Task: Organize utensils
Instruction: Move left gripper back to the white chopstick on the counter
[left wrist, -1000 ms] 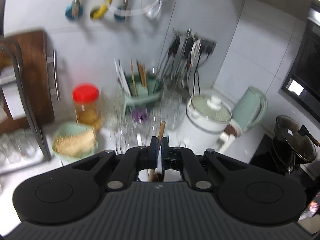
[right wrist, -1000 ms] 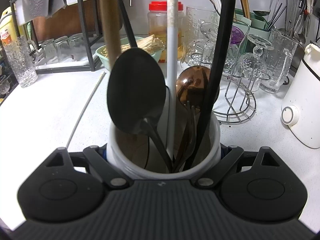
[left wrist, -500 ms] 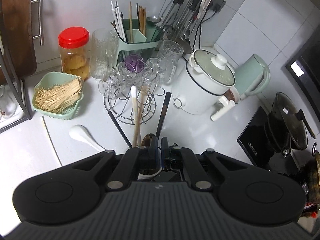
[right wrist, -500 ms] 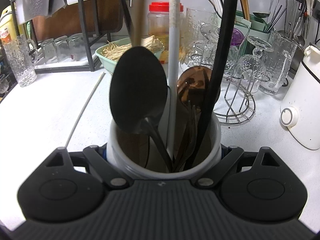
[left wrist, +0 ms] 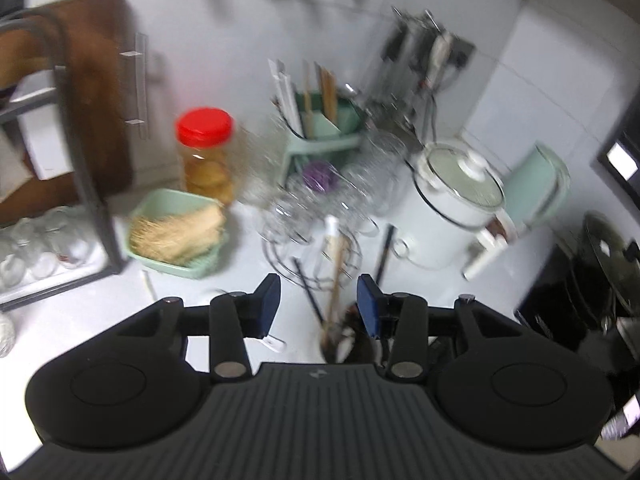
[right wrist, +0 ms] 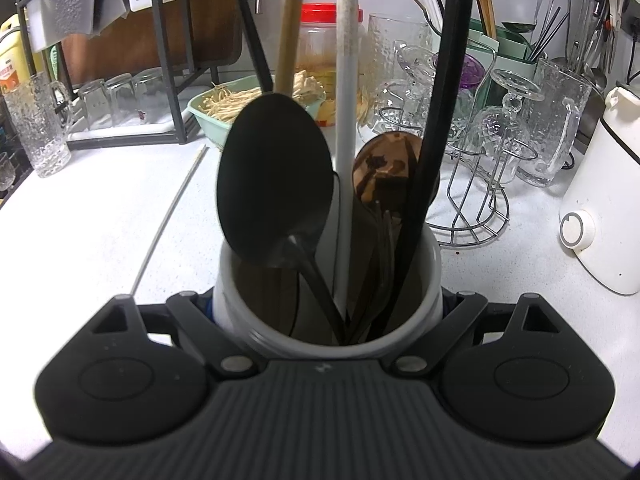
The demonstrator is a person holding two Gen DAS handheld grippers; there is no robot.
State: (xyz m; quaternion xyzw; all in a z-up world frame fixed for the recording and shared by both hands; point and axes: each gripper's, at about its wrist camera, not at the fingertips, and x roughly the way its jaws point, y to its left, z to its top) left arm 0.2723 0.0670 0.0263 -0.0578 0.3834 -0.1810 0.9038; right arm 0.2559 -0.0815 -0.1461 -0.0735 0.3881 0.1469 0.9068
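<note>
We're clamping the white utensil crock [right wrist: 428,276] w/ the right gripper [right wrist: 328,300], low centre of the right wrist view; its jaws are sitting wide against both sides of the round, glossy wall. Inside the crock we're seeing a matte black spoon [right wrist: 276,184] bowl-up, a wooden handle [right wrist: 290,28], a white handle [right wrist: 345,80], a long black handle [right wrist: 444,92] and a brown shiny spoon bowl [right wrist: 386,168].

In the left wrist view, our left gripper [left wrist: 318,306] is opening, jaws about half apart and blue pads [left wrist: 368,306] bare, nothing pressed btwn them. The wooden handle [left wrist: 336,280] is standing free in the gap btwn the fingers, leaning in the crock [left wrist: 340,350], which is showing just below centre. That frame is blurry, so fine detail is lost.

Further up on the speckled white counter [right wrist: 100,216]: a wire glass rack [right wrist: 476,200] carrying upturned clear glasses, centre right; a mint basket [right wrist: 208,108] holding pale thin sticks, centre left; a red-lidded plastic jar [right wrist: 320,40] behind it w/ yellowish contents. At right edge, a white cooker [right wrist: 604,208] w/ a round knob. Upper right, a green caddy [right wrist: 516,56] is holding chopsticks & utensils. Upper left, a black metal shelf [right wrist: 168,60] is sheltering more glasses.
</note>
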